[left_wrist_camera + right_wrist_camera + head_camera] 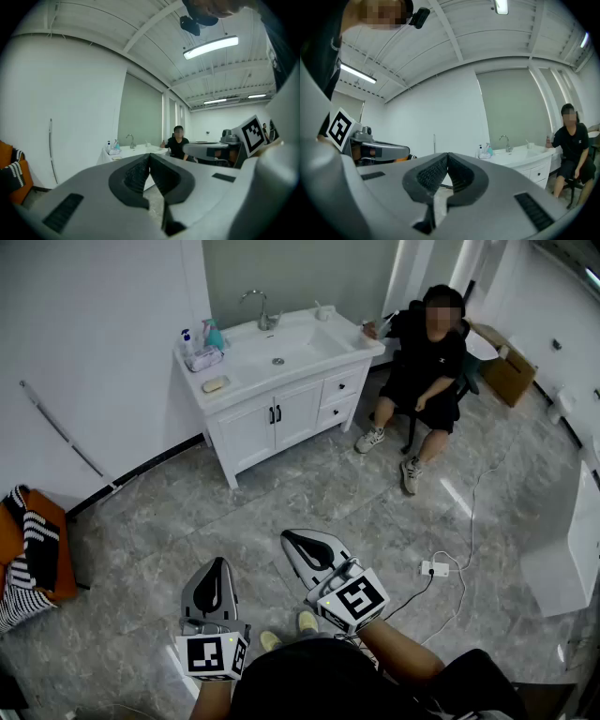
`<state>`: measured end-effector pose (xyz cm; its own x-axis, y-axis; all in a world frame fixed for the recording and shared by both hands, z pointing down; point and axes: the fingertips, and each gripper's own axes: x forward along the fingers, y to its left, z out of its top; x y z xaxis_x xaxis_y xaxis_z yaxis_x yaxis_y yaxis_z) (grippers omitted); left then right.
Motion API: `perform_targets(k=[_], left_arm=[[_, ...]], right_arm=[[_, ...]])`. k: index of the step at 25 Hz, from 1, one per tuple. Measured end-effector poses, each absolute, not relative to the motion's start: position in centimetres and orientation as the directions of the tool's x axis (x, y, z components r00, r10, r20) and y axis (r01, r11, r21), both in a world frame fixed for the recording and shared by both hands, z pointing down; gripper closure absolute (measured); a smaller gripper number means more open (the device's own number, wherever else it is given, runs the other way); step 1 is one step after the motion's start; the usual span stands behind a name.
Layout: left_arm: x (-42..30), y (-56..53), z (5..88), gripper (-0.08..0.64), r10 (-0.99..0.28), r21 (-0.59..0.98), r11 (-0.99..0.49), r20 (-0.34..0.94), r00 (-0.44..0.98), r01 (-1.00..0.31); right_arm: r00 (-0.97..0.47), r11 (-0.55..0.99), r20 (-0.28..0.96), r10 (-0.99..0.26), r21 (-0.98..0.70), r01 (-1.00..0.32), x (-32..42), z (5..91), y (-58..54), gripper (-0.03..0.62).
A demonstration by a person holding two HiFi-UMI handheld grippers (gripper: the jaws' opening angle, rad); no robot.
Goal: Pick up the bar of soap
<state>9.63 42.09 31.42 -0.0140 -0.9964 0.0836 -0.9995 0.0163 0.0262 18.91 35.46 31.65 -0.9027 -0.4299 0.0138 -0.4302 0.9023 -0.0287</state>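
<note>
A pale yellow bar of soap [216, 384] lies on the front left corner of the white vanity counter [246, 374], far across the floor from me. My left gripper [218, 562] hangs low at the bottom of the head view, shut with nothing between its tips. My right gripper [298, 538] is beside it, also shut and empty. Both point level toward the vanity. In the left gripper view the left gripper [150, 154] has its tips touching, and the vanity [123, 150] is small in the distance. In the right gripper view the right gripper [448, 155] is closed, with the vanity [520, 154] off to the right.
A faucet [257, 306] and sink basin [281, 350] sit on the vanity, with bottles in a tray [200, 345] at its left. A person [427, 367] sits on a chair right of it. A power strip [434, 569] and cable lie on the marble floor. An orange striped item [30, 554] is at the left wall.
</note>
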Motion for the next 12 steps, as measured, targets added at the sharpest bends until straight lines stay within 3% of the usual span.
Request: perform_targets(k=[8, 12], left_arm=[[10.0, 42.6, 30.9, 0.549, -0.997, 0.031, -0.016, 0.075, 0.019, -0.999], [9.7, 43.2, 30.8, 0.549, -0.997, 0.022, -0.018, 0.077, 0.020, -1.000]], right_arm=[[-0.914, 0.914, -0.019, -0.406, -0.010, -0.406, 18.3, 30.4, 36.9, 0.588], [-0.896, 0.895, 0.028, -0.444, -0.046, -0.445, 18.4, 31.1, 36.8, 0.588]])
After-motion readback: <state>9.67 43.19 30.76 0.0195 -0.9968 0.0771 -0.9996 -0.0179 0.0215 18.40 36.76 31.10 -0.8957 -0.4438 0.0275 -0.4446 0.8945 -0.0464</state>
